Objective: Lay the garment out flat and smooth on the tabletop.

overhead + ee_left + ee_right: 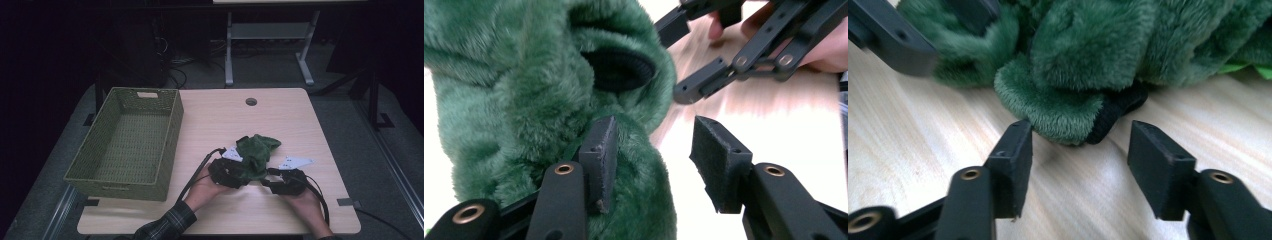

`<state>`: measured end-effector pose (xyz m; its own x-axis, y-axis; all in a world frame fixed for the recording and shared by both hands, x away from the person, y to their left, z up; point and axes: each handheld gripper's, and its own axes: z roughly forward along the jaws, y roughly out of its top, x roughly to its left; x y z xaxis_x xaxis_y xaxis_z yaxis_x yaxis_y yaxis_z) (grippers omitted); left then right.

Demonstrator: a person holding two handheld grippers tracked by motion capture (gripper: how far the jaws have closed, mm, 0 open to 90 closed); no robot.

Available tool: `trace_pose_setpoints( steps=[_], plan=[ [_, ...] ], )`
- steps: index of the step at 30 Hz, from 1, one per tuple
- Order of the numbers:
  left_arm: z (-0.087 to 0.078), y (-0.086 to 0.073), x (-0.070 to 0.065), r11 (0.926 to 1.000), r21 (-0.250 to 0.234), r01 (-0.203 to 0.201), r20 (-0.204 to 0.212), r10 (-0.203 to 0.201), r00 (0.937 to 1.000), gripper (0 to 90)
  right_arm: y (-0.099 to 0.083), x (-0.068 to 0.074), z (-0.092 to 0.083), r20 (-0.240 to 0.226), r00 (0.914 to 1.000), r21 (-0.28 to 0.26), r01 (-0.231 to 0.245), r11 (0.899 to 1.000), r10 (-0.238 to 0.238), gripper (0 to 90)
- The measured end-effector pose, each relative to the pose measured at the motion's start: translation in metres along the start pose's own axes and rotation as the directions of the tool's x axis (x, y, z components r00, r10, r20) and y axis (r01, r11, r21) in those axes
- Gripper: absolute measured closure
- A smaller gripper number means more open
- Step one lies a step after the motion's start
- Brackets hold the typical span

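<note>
Here, on the bench [300, 125], my woven basket [127, 142] fills the left edge, leaving bare wood toward the far and right edges. The green fleece garment [254, 155] lies heaped near the front edge. My hands hold both tools low: left gripper [654, 155] spread against fleece, right gripper [1079, 155] spread before its cuff.

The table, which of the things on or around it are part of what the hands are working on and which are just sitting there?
In use, as it looks:
- green fuzzy garment
- left gripper, jaws open beside the garment
- right gripper, jaws open at its black-trimmed edge

Possibly next, untouched:
- woven basket, empty

Just there:
- cable hole in the table
- metal stand behind
</note>
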<state>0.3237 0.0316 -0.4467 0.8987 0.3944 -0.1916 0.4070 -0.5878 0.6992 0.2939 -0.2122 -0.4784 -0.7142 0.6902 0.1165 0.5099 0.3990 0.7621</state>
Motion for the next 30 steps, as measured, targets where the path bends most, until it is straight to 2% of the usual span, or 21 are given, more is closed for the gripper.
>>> trace_pose_setpoints(
  steps=[4,6,7,10,11,14,20,22,23,26,28,30],
  plan=[
    [0.004,-0.004,0.003,0.9999,0.01,-0.008,-0.017,0.008,0.9998,54.9,0.003,0.0,0.002,0.001,0.9997,-0.007,0.023,1.0,-0.023,52.6],
    [0.005,-0.005,0.003,1.0,0.005,0.003,-0.022,-0.003,0.9998,57.0,0.003,0.0,0.002,-0.001,0.9998,-0.007,0.019,1.0,-0.019,55.8],
    [0.006,-0.007,0.003,1.0,0.005,-0.004,-0.035,0.004,0.9994,58.0,0.003,0.0,0.002,-0.002,0.9998,-0.011,0.021,1.0,-0.021,62.1],
    [0.007,-0.008,0.005,0.9999,0.008,-0.015,-0.053,0.015,0.9985,67.3,0.005,0.001,0.001,-0.007,0.9996,-0.012,0.028,1.0,-0.029,72.8],
    [0.008,-0.008,0.006,0.9998,0.008,-0.02,-0.061,0.02,0.998,67.3,0.005,0.001,0.001,-0.007,0.9996,-0.012,0.028,1.0,-0.029,72.8],
    [0.009,-0.008,0.009,0.9998,0.006,-0.02,-0.067,0.021,0.9976,83.3,0.006,0.002,0.0,-0.009,0.9985,-0.009,0.054,0.998,-0.054,78.7],
    [0.007,-0.005,0.006,0.9991,0.01,-0.041,-0.062,0.042,0.9972,87.2,0.006,0.002,-0.001,-0.008,0.9985,-0.002,0.053,0.999,-0.053,80.2],
    [-0.002,-0.001,0.003,0.999,-0.012,-0.043,-0.041,0.042,0.9983,87.3,0.007,0.002,-0.005,0.0,0.9983,-0.007,0.058,0.998,-0.058,80.9],
    [-0.002,-0.001,0.003,0.999,-0.012,-0.043,-0.041,0.042,0.9983,87.3,0.007,0.002,-0.005,0.0,0.9983,-0.007,0.058,0.998,-0.058,80.9],
    [-0.015,0.002,0.003,0.9978,-0.053,-0.04,-0.033,0.038,0.9987,87.3,0.008,0.001,-0.012,0.016,0.9988,-0.023,0.047,0.999,-0.047,81.2],
    [-0.022,0.003,0.004,0.997,-0.074,-0.021,-0.023,0.019,0.9996,87.3,0.008,0.0,-0.016,0.027,0.9986,-0.039,0.047,0.998,-0.046,81.3],
    [-0.028,0.002,0.004,0.9969,-0.076,-0.023,-0.026,0.021,0.9994,87.4,0.007,-0.001,-0.02,0.038,0.9983,-0.034,0.044,0.998,-0.043,81.5]
  ],
)
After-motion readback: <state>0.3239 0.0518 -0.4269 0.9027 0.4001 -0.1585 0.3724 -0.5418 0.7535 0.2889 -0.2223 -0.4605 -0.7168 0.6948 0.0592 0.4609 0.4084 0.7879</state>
